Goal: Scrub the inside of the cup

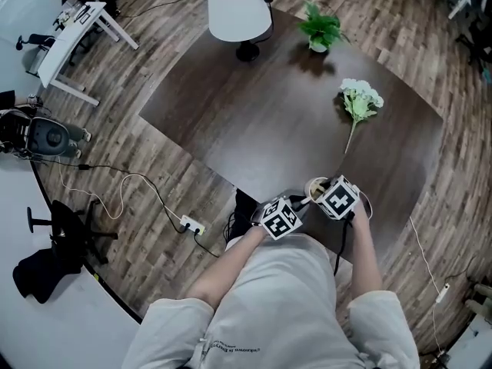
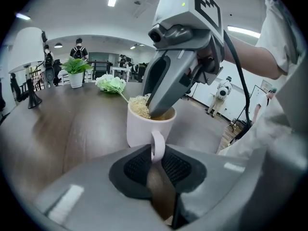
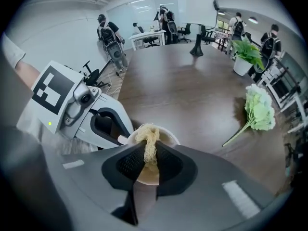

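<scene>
A white cup [image 2: 142,127] stands on the dark wooden table [image 1: 254,121] near its front edge. My left gripper [image 2: 158,154] is shut on the cup's handle [image 2: 158,146]. My right gripper [image 3: 150,154] is shut on a pale fibrous scrubber [image 3: 149,139] and points down into the cup's mouth [image 3: 166,136]. In the left gripper view the right gripper's fingers [image 2: 162,96] reach inside the cup, with the scrubber [image 2: 138,105] bunched at the rim. In the head view both marker cubes crowd around the cup [image 1: 314,185], the left gripper [image 1: 298,204] beside it and the right gripper [image 1: 324,192] above it.
A sprig of white flowers [image 1: 360,101] lies on the table beyond the cup. A small potted plant [image 1: 320,29] and a white-shaded lamp [image 1: 239,8] stand at the far edge. Cables and a power strip [image 1: 191,224] lie on the floor to the left.
</scene>
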A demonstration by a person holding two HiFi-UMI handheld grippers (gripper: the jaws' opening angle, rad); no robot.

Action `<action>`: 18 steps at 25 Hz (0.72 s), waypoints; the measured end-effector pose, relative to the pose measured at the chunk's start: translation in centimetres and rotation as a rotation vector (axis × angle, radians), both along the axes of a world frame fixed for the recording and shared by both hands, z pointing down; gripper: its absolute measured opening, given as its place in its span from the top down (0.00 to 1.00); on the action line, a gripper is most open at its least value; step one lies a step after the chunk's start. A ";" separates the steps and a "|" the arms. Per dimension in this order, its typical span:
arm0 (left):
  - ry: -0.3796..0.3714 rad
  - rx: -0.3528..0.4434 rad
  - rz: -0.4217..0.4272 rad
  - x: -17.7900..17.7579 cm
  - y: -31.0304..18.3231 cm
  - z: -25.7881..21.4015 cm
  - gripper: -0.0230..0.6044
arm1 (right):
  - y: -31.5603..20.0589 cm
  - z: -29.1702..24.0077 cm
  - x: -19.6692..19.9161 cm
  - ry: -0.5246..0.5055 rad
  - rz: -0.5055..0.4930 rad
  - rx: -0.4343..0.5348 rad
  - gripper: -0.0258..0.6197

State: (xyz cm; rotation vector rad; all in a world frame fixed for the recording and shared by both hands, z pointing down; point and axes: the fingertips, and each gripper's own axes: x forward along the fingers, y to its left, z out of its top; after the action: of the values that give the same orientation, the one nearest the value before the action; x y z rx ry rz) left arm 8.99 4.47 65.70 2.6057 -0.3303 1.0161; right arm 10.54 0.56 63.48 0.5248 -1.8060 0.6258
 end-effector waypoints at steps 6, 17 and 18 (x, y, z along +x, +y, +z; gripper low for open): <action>-0.003 0.001 0.043 0.0 0.1 0.0 0.86 | 1.1 1.2 0.2 0.042 0.059 -0.007 0.84; -0.006 0.015 0.052 1.1 0.5 0.1 0.87 | -0.6 1.5 0.1 0.084 0.091 0.028 0.84; -0.004 0.015 0.057 1.3 0.8 0.0 0.87 | -0.4 1.5 0.1 0.084 0.109 0.025 0.84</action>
State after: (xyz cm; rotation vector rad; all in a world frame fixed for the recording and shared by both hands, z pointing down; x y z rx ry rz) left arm 10.29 5.26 65.74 2.6403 -0.2672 1.0411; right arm 10.69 0.16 64.96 0.6606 -1.7166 0.6464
